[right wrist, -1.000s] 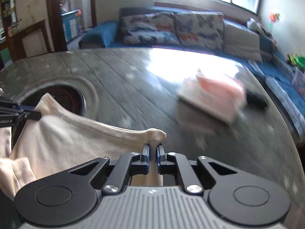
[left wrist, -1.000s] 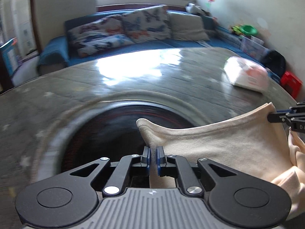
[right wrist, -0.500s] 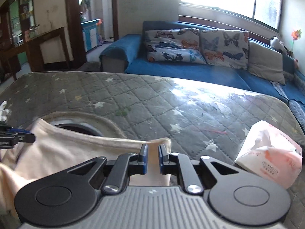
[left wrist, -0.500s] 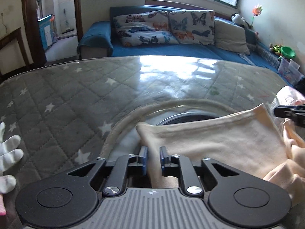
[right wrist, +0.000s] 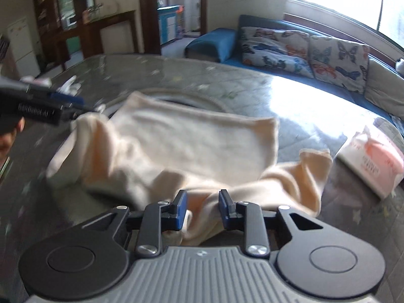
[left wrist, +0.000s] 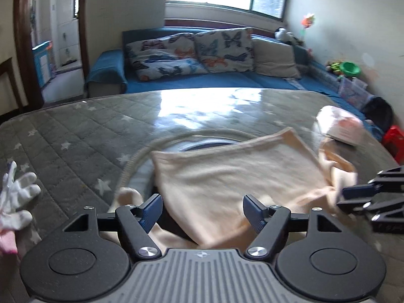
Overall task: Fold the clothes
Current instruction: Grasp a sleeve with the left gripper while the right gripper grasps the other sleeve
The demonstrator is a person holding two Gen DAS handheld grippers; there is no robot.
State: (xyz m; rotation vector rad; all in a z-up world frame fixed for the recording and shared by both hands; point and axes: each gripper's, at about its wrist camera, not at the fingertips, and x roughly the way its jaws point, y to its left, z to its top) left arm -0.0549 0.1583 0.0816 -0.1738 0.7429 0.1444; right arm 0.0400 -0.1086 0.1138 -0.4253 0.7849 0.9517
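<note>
A cream garment (left wrist: 234, 176) lies on the grey star-quilted table (left wrist: 75, 136), its upper layer folded flat over the round hole (left wrist: 202, 143). In the right wrist view the same garment (right wrist: 192, 146) shows a sleeve (right wrist: 310, 176) trailing right. My left gripper (left wrist: 203, 210) is open wide, its fingers on either side of the near hem, holding nothing. My right gripper (right wrist: 202, 210) is open too, with bunched cloth lying loose between its fingers. Each gripper appears at the edge of the other's view.
A pink-and-white tissue pack (right wrist: 376, 161) lies on the table to the right of the garment. A white glove (left wrist: 15, 202) lies at the table's left. A blue sofa with butterfly cushions (left wrist: 192, 53) runs behind the table.
Both grippers, shut on the garment's corners before, have opened and let go. The cloth has dropped flat onto the table and both grippers have drawn back.
</note>
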